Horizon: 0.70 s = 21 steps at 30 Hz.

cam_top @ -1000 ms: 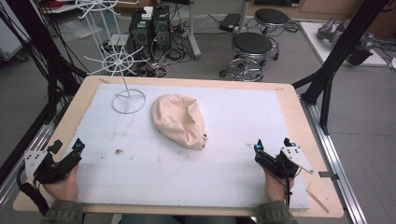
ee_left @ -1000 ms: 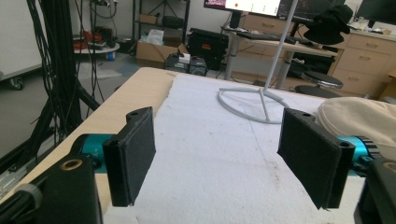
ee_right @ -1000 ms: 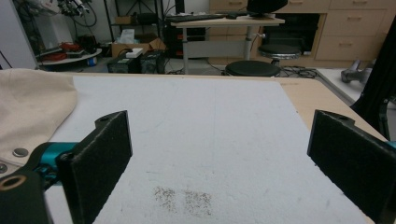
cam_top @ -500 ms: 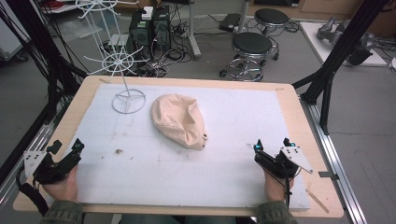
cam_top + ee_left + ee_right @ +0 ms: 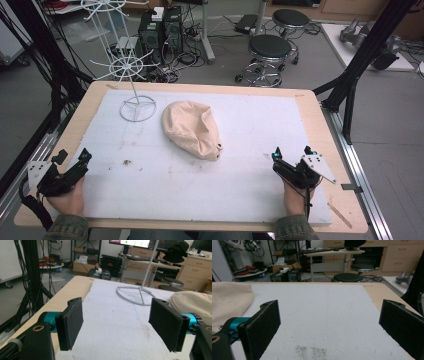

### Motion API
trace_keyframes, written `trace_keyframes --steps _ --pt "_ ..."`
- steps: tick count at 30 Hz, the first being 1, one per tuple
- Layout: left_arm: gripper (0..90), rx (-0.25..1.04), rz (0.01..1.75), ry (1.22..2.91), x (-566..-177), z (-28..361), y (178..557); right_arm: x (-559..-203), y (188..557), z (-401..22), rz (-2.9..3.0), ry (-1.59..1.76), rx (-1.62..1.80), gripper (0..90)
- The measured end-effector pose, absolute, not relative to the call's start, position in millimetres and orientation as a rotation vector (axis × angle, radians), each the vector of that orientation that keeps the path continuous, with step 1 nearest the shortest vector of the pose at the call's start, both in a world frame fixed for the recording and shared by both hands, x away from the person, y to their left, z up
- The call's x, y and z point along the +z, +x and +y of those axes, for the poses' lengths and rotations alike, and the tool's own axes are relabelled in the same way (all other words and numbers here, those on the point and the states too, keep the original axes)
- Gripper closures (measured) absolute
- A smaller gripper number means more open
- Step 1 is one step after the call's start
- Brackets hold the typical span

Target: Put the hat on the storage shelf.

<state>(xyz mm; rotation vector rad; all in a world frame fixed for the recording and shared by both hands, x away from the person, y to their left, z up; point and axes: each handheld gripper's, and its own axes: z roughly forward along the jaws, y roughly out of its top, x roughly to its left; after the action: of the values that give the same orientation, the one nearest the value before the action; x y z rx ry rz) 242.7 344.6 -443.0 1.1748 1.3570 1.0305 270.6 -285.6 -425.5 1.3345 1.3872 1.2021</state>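
Currently idle: no change from the earlier frames.
Left gripper (image 5: 72,160) and right gripper (image 5: 290,159) remain released at the near table edge, jaws spread; beige cap (image 5: 192,129) lies mid-table, beside the wire stand (image 5: 136,107), ungrasped. Approach pending.

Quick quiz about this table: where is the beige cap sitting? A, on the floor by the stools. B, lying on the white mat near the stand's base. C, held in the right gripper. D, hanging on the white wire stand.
B: the beige cap lies flat on the white mat, just beside the ring base of the white wire stand, with both grippers apart from it at the near edge.
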Motion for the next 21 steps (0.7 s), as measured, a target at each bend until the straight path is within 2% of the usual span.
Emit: trace_keyframes --steps 10,21 --pt "27.4 1.024 1.344 1.192 -442.9 341.1 243.4 -402.3 288.7 -266.7 1.47 1.241 1.228 2.6" --pt "27.4 1.016 1.339 1.193 -442.9 340.1 243.6 -390.7 318.6 -242.6 1.531 1.282 1.257 2.7"
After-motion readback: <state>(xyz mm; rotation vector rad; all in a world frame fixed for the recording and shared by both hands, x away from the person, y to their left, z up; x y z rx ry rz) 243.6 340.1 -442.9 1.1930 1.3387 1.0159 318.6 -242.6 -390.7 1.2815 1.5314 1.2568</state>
